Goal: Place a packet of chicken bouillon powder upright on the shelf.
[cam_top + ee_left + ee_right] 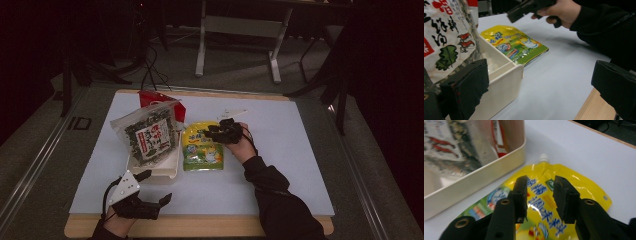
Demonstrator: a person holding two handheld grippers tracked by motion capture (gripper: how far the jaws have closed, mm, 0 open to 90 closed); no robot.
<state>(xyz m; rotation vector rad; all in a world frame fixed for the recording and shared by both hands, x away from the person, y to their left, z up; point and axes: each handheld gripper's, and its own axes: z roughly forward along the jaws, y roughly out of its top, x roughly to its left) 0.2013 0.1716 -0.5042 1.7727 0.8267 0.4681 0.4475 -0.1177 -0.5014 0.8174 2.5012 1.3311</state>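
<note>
right gripper (540, 195) hovers slightly parted over the yellow pouch (574, 187); left gripper (150, 187) spread wide beside the cream bin (506, 80).

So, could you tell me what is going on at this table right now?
A person holds a tool in each hand. The right tool hovers open over a yellow spouted drink pouch lying flat on the white table, beside a cream tray. The tray holds a seaweed snack bag and a red packet. The left tool waits open near the table's front edge, holding nothing.
</note>
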